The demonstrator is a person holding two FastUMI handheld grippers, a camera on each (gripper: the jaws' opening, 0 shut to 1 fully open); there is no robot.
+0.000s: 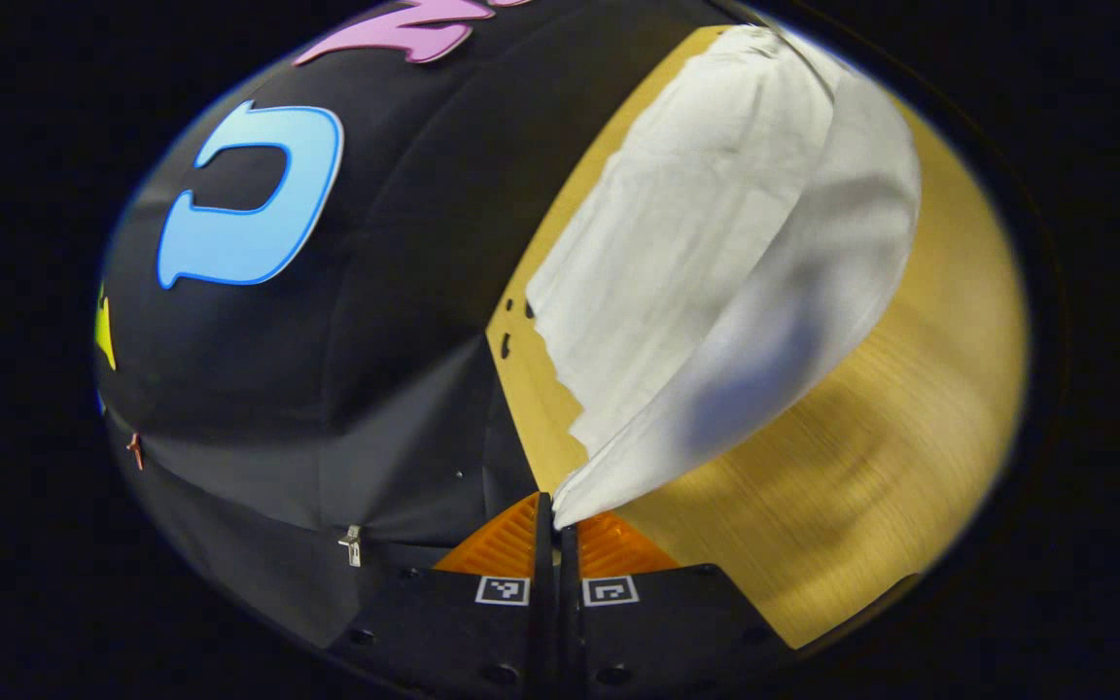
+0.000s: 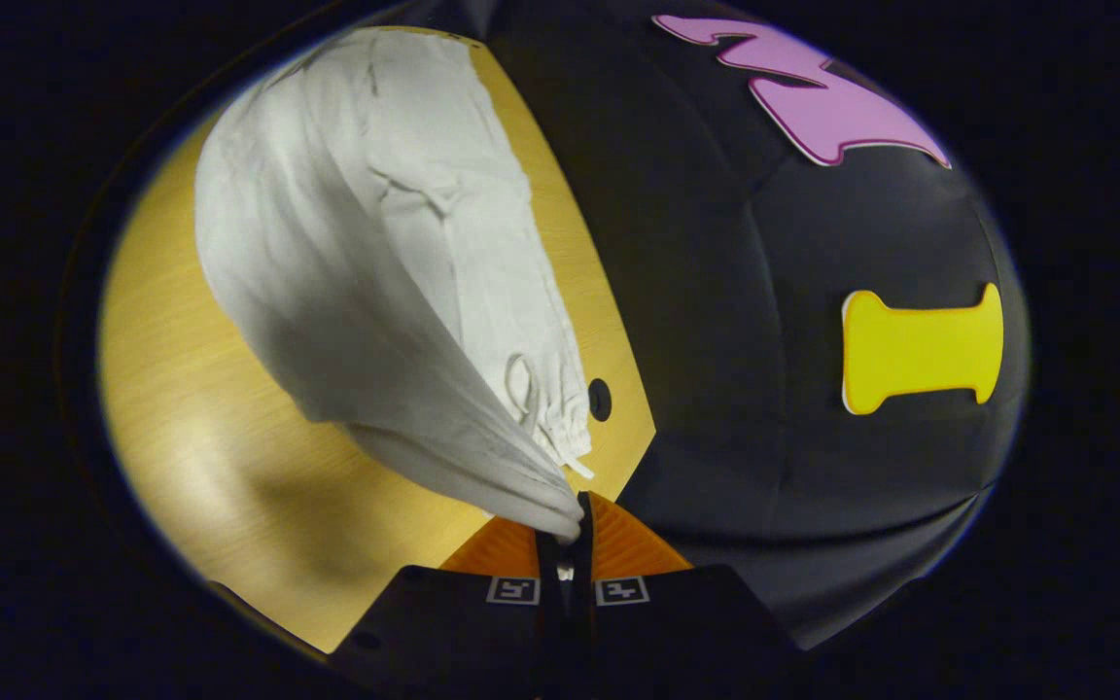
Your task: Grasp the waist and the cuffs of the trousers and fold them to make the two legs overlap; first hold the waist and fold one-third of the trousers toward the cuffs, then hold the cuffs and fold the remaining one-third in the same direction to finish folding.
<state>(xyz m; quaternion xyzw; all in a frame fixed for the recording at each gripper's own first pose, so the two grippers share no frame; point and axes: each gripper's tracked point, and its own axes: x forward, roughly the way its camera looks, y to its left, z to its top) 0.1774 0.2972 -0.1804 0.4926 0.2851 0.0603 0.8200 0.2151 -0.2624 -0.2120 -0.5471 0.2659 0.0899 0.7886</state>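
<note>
White trousers lie across a wooden table. One leg is lifted off the table and drapes over the other. In the left gripper view my left gripper is shut on a corner of the raised cloth, at what looks like a cuff end. In the right gripper view the trousers hang from my right gripper, which is shut on a pinch of cloth by the waist. The waist drawstring dangles just beyond the fingers.
The table's far edge meets the black booth wall close behind the trousers. A small dark hole sits in the tabletop near the waist. Bare wood stretches on the near side of the cloth.
</note>
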